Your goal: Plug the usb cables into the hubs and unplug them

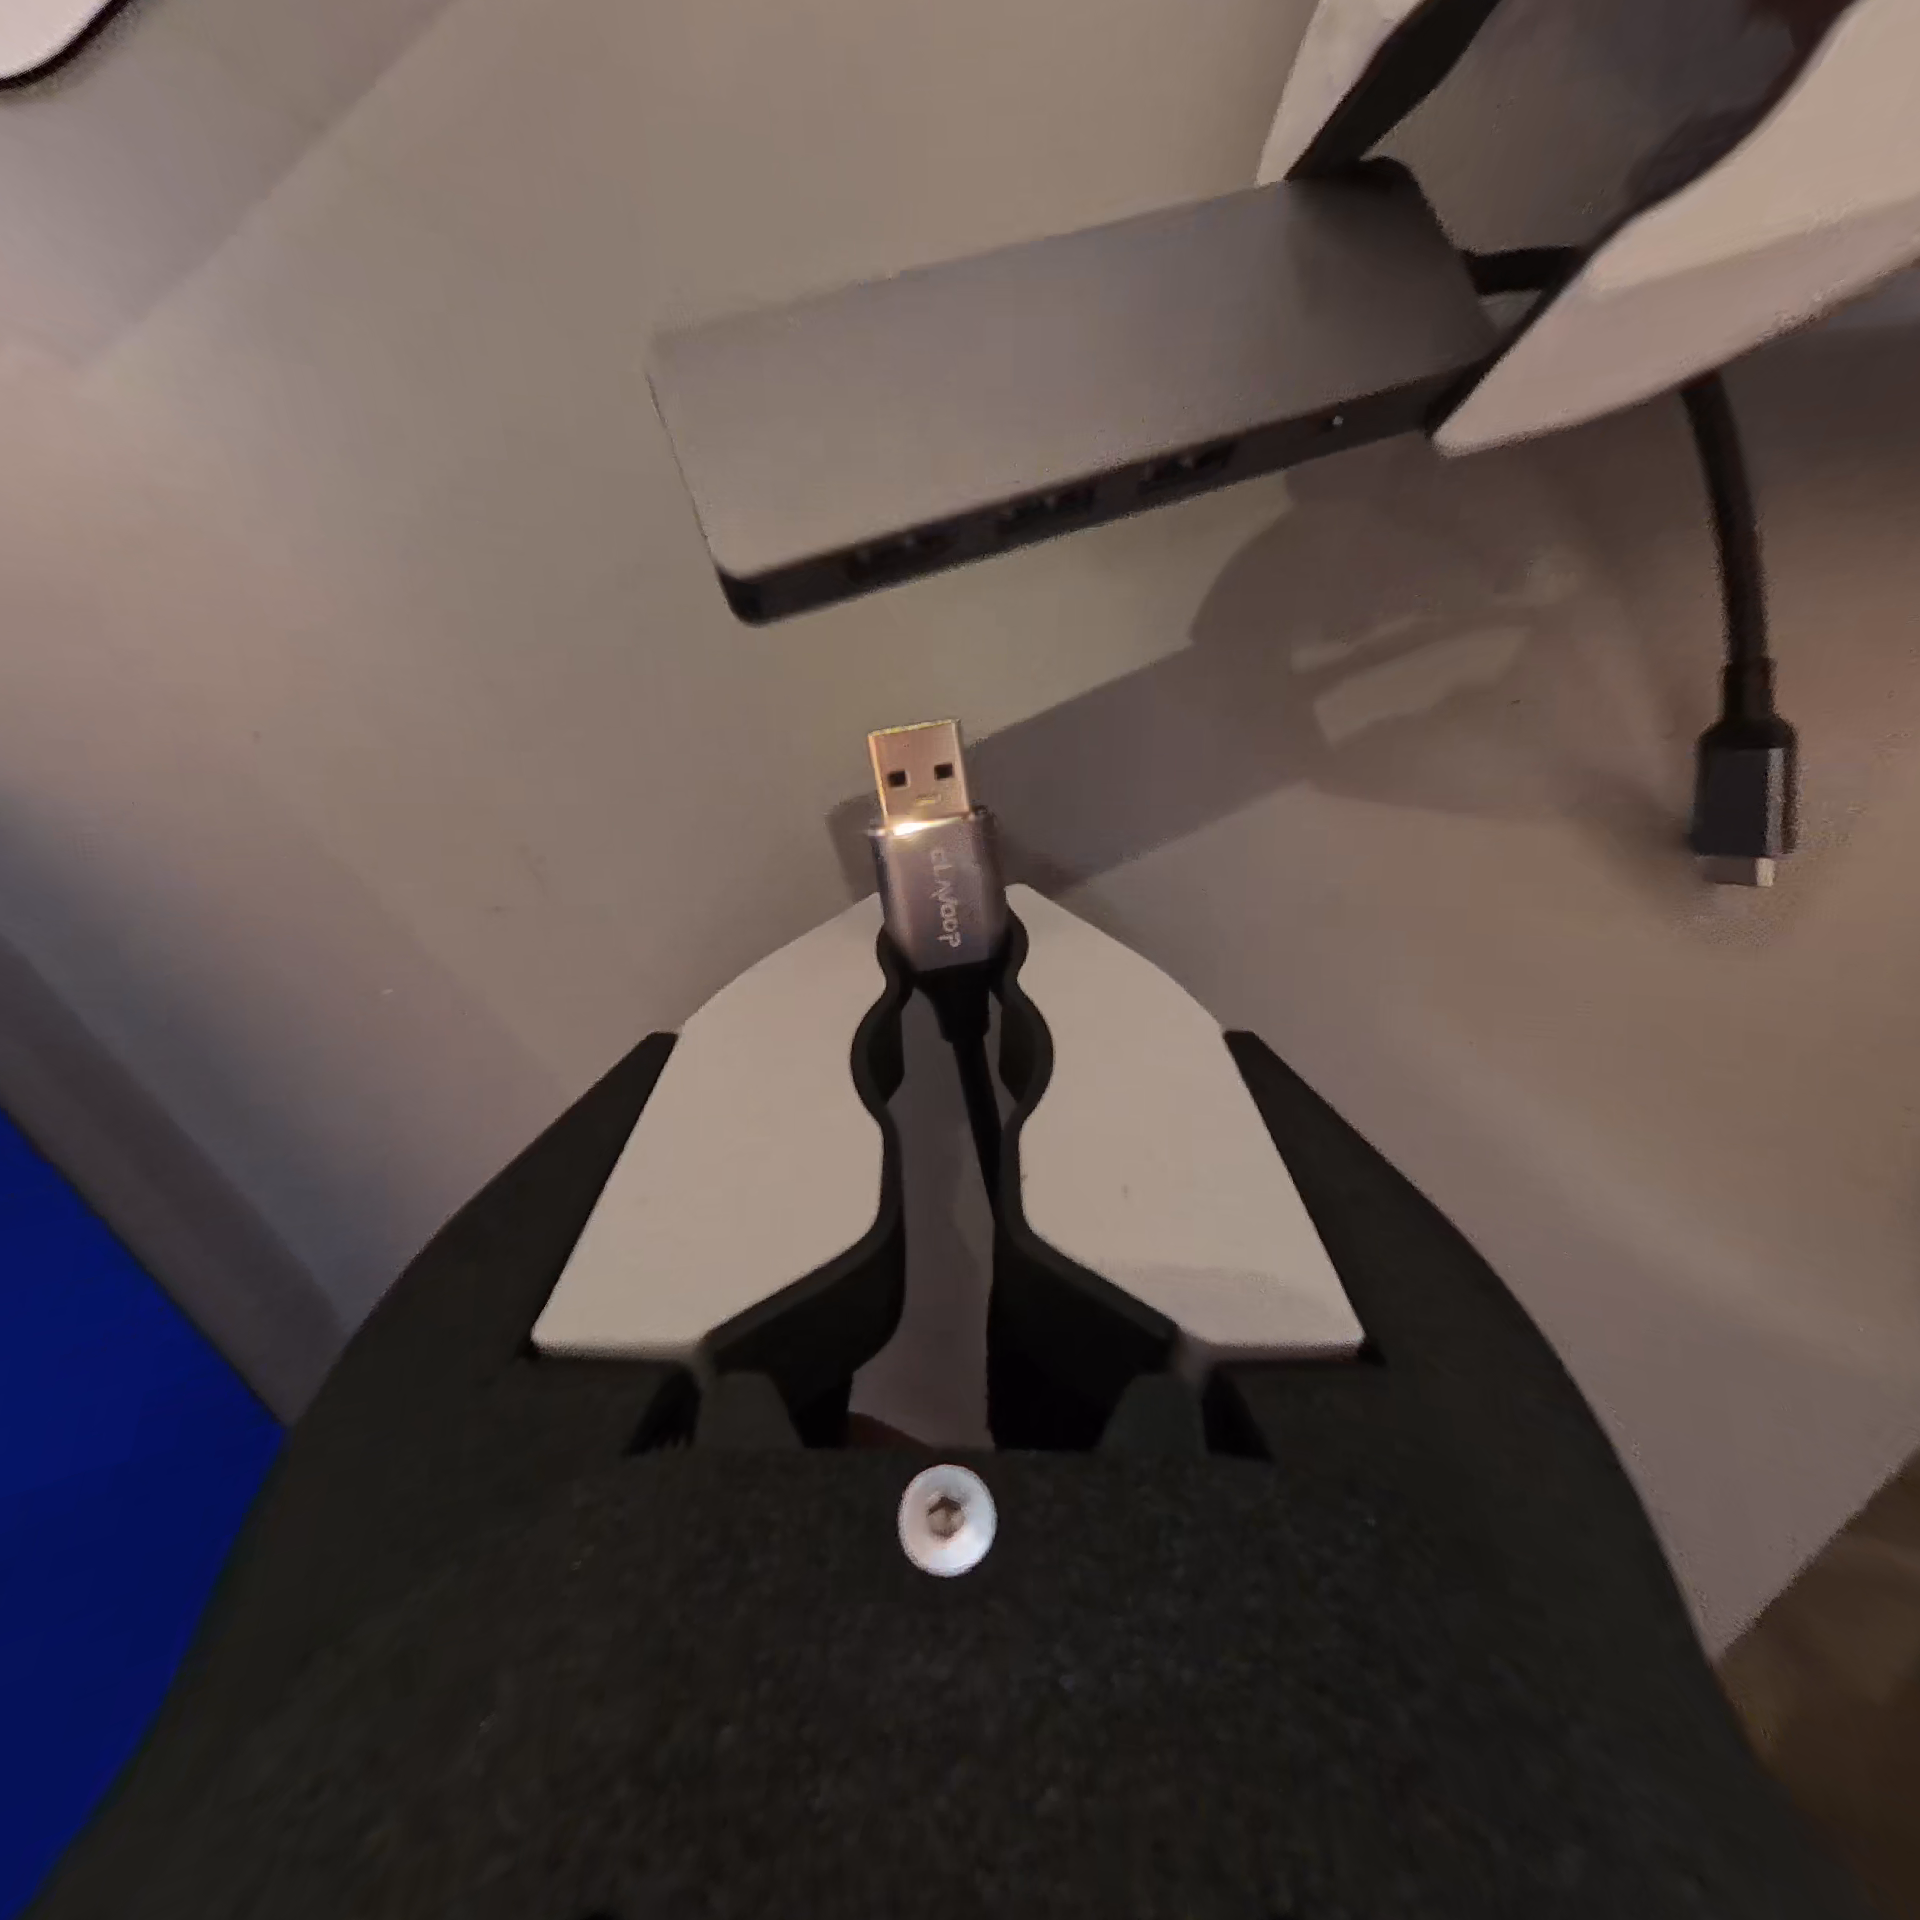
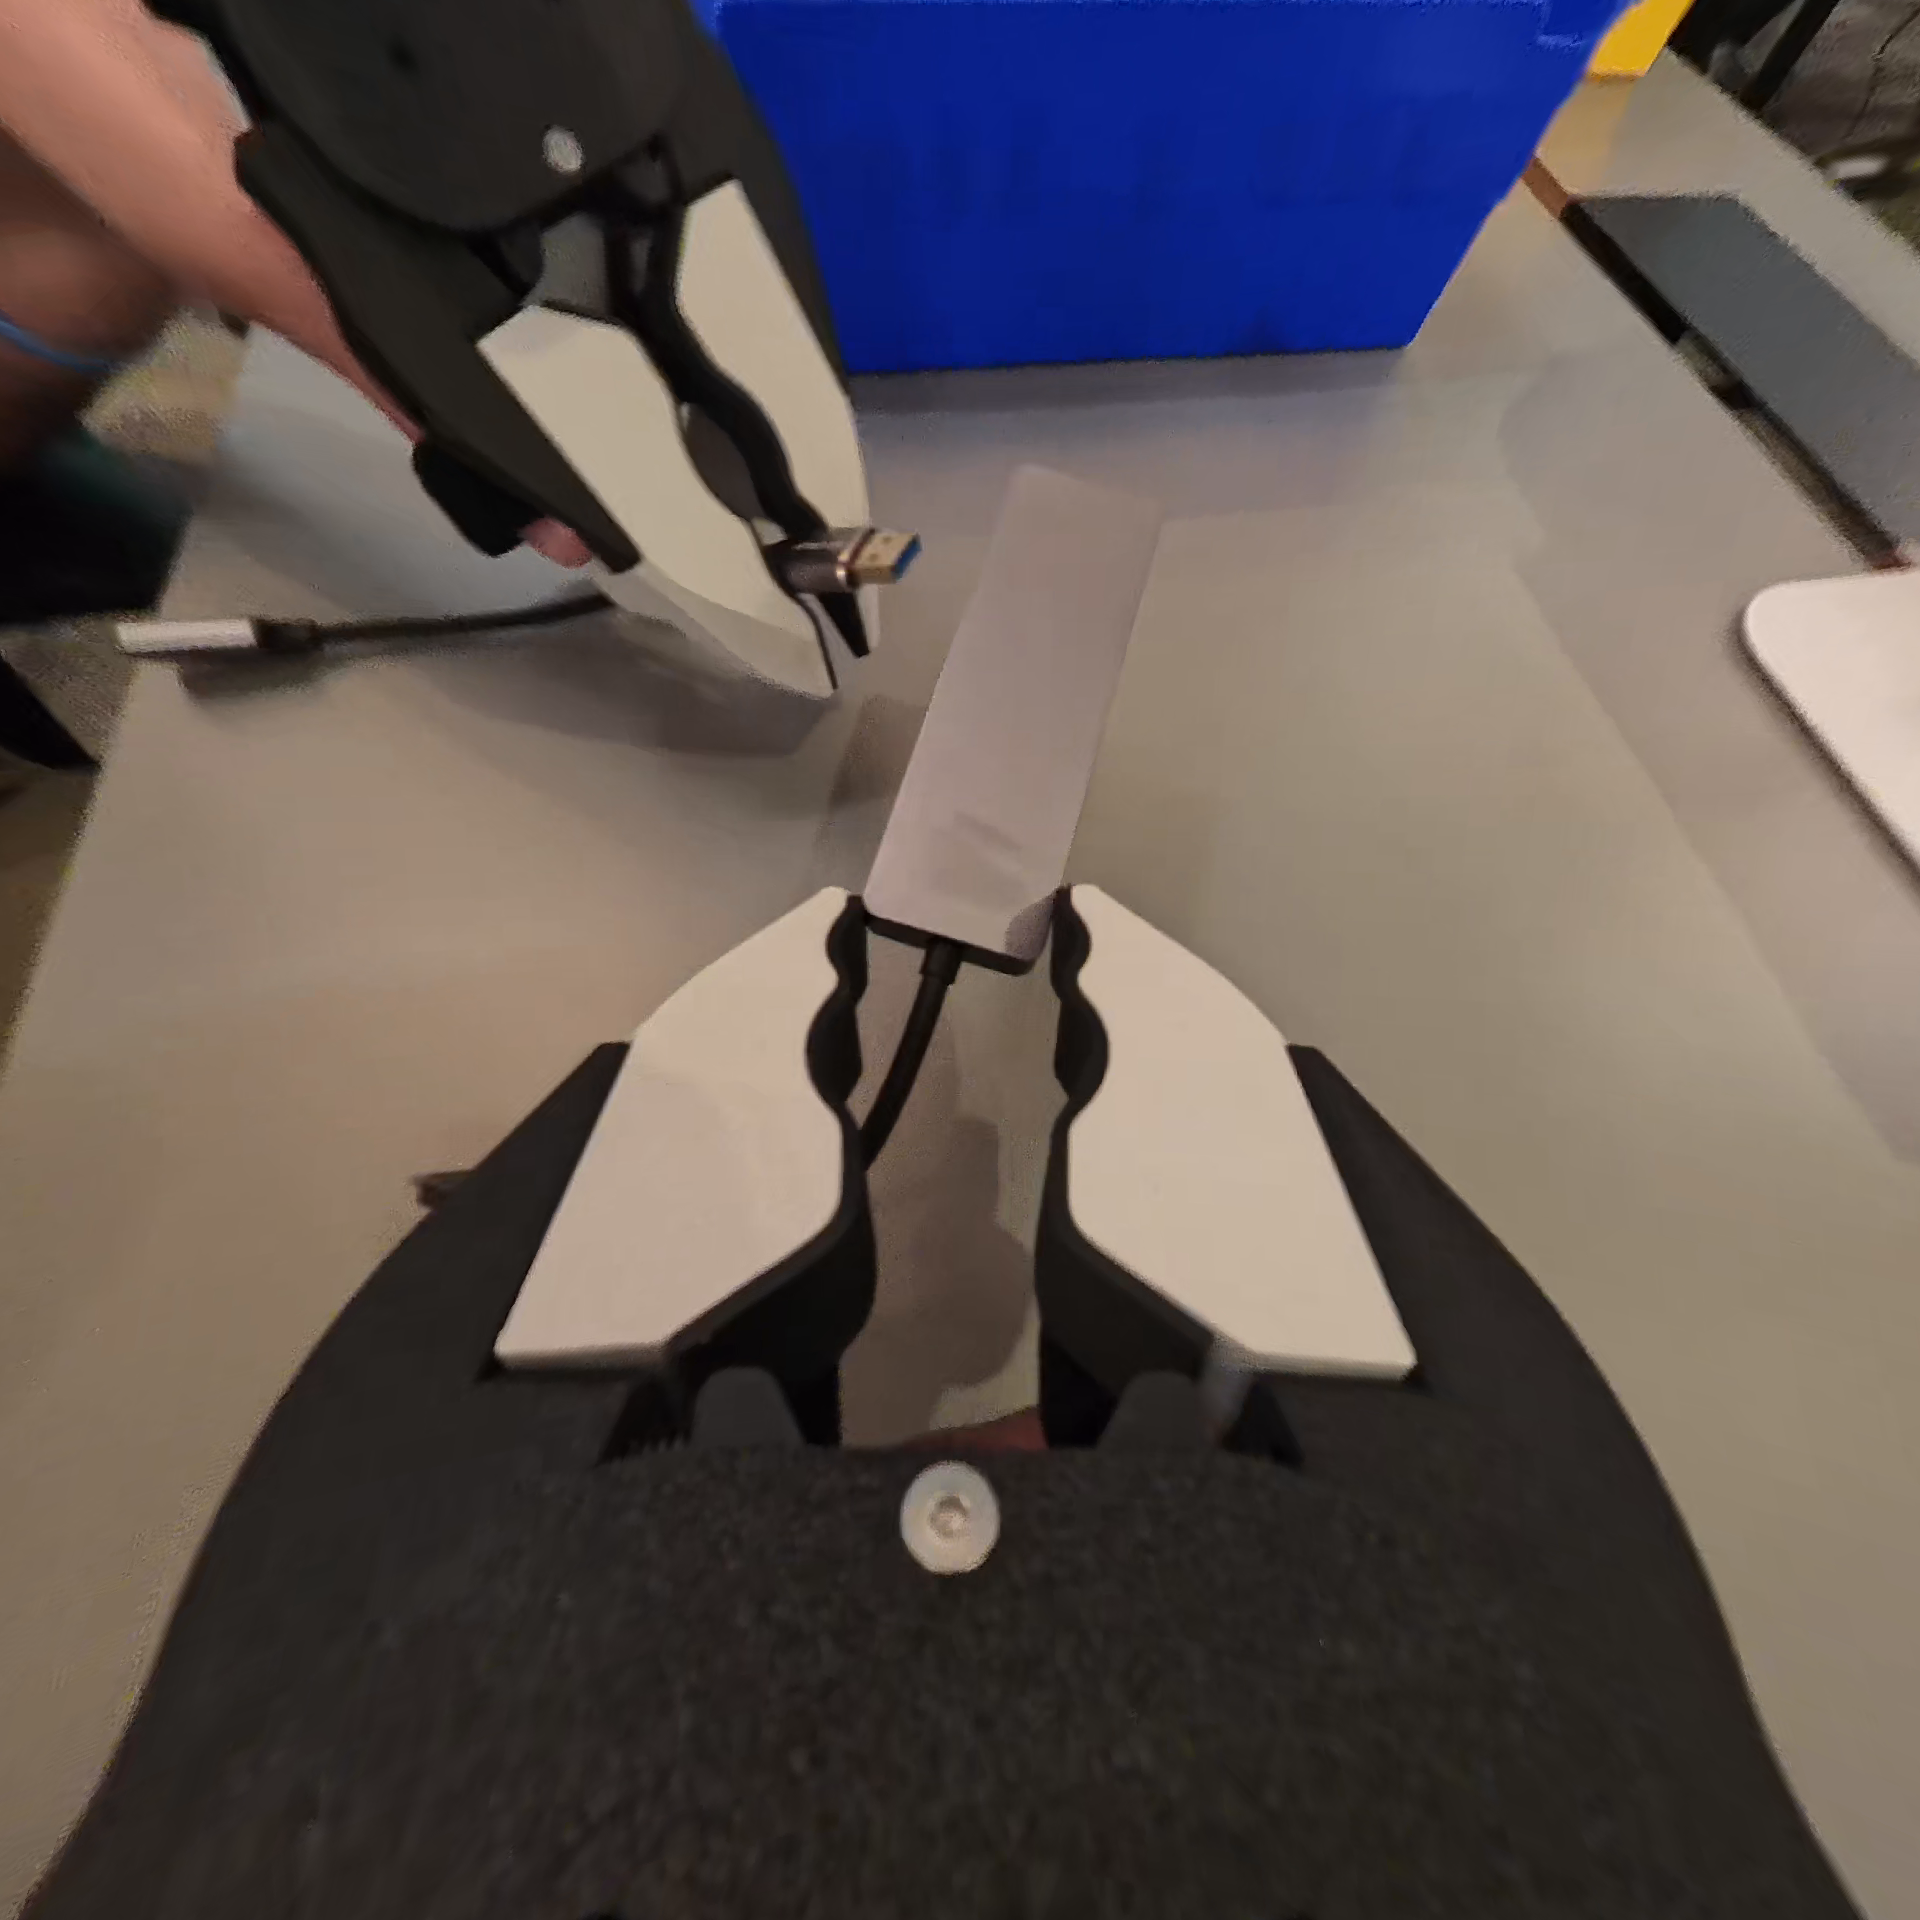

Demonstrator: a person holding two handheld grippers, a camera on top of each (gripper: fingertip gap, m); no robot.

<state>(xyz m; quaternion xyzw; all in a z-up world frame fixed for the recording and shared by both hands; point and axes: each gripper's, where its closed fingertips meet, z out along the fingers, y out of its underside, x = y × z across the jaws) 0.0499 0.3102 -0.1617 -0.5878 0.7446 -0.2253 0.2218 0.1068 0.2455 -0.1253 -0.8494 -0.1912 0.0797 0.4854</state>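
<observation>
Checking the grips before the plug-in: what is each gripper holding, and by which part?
Left gripper: USB-A plug, by its grey housing, metal tip free. Right gripper: USB hub, by its cable end.

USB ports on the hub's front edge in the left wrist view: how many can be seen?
3, in a row along the hub's near edge: left, middle, right. Further ports may be hidden behind the right gripper's fingers.

Unquoted brand lettering on USB plug point(image 1: 940, 894)

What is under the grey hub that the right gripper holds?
Under the hub only the grey table and the hub's shadow show; it is lifted. The right gripper's fingers cover its cable end, so what lies below there is hidden.
</observation>
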